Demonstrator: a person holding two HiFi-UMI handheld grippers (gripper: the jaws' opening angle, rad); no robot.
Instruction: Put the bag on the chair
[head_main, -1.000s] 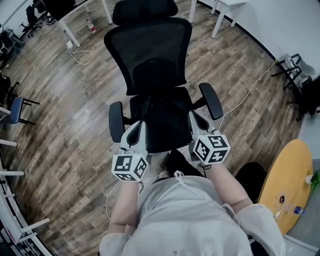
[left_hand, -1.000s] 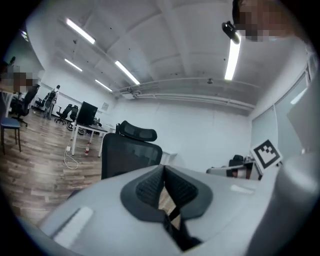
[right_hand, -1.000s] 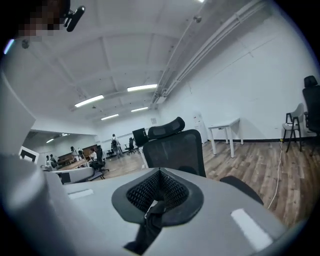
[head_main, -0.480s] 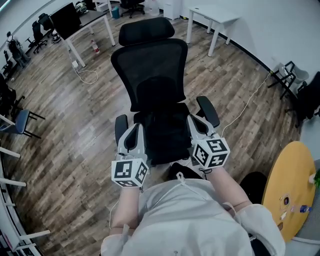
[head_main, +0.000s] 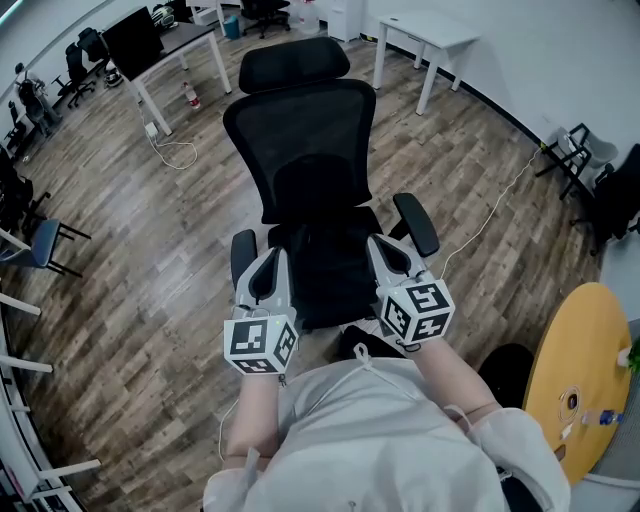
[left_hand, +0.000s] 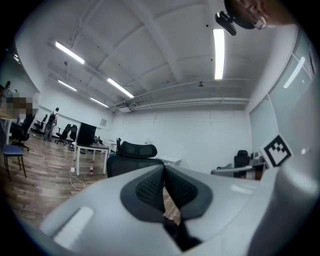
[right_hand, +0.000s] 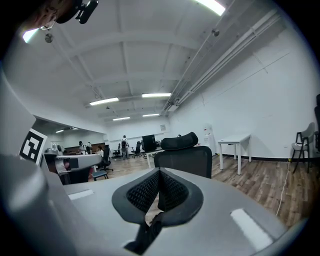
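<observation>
Currently mid-carry and not yet placed, as we read it.

Head view: the chair is straight ahead, with its seat facing us. We hold the left hand-held gripper and right hand-held gripper roughly level over the seat's near edge, just inside the armrests. The bag shows only as a dark lump between the two marker cubes, close in to our body and nearer than the seat. It's black on black, so we can't trace its outline or tell whether it touches the seat.

Left gripper view: jaws closed, pads meeting at the tip. A dark strap is pinched low between them; we take it for the bag's.

Right gripper view: same, jaws closed on a dark strap trailing down out of frame. The headrest is straight beyond.

Done: bag gripped on both sides. Left: carry it over the seat, lower it, let go.
</observation>
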